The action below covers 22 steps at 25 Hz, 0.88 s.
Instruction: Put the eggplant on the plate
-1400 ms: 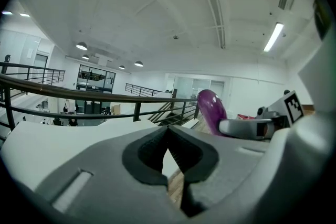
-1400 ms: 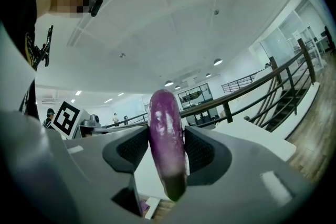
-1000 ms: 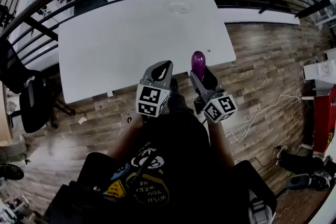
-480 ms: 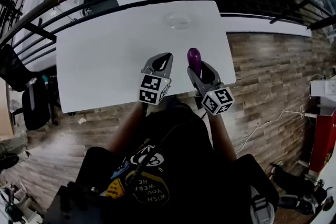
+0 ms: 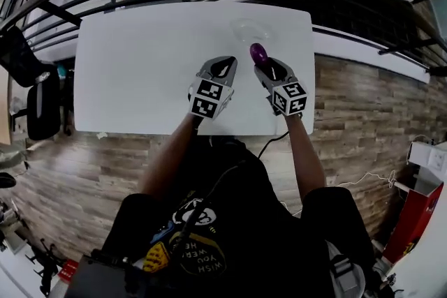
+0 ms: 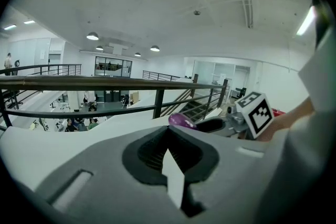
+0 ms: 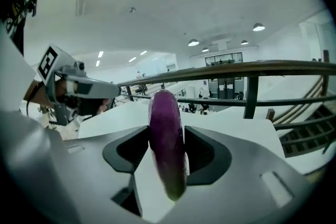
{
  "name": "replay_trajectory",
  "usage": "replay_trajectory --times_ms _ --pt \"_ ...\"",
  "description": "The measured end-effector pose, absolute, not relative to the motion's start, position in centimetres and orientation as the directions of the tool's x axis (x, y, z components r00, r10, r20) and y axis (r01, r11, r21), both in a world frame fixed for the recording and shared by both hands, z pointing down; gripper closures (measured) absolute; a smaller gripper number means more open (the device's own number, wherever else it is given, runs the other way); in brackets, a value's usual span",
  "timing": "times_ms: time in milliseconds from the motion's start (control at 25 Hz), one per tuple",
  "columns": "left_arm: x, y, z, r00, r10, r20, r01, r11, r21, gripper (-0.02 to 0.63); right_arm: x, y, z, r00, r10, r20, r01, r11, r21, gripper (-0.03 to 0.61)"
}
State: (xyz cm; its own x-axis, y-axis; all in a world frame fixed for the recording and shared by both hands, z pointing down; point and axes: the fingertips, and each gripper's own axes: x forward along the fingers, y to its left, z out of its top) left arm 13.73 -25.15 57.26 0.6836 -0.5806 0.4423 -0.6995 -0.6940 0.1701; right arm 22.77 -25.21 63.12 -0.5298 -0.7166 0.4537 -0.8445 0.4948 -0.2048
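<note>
Eggplant clamped in right gripper; plate faint (glassy).

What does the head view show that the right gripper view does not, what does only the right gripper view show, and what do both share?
Only the head view: the clear plate near the far edge of the white table, just beyond the eggplant, plus the person's arms and the wooden floor. Only the right gripper view: the right gripper up close, its jaws pressed on the eggplant's sides, and ceiling lights. Both: the eggplant, the table, the left gripper and the dark railing.
</note>
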Motion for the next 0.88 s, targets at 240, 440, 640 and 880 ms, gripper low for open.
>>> replay_trajectory --times_ms 240,440,640,880 --pt "13.6 -28.3 59.4 0.648 -0.589 0.483 -0.736 -0.648 0.198 0.609 25.0 -33.9 71.2 -0.464 -0.590 0.661 -0.813 0.579 -0.053 0.362" --pt "12.8 -27.4 60.7 0.616 -0.603 0.508 -0.773 -0.585 0.244 0.609 26.2 -37.5 76.1 -0.355 -0.492 0.795 -0.786 0.618 0.031 0.362" --pt "11.4 -26.1 61.3 0.614 -0.593 0.521 -0.779 -0.562 0.278 0.609 25.7 -39.2 78.8 -0.263 -0.376 0.888 -0.684 0.722 0.103 0.362" --pt "11.5 -23.9 62.3 0.625 -0.567 0.536 -0.772 -0.549 0.321 0.609 26.1 -39.5 79.3 -0.290 -0.406 0.866 -0.702 0.706 0.096 0.355"
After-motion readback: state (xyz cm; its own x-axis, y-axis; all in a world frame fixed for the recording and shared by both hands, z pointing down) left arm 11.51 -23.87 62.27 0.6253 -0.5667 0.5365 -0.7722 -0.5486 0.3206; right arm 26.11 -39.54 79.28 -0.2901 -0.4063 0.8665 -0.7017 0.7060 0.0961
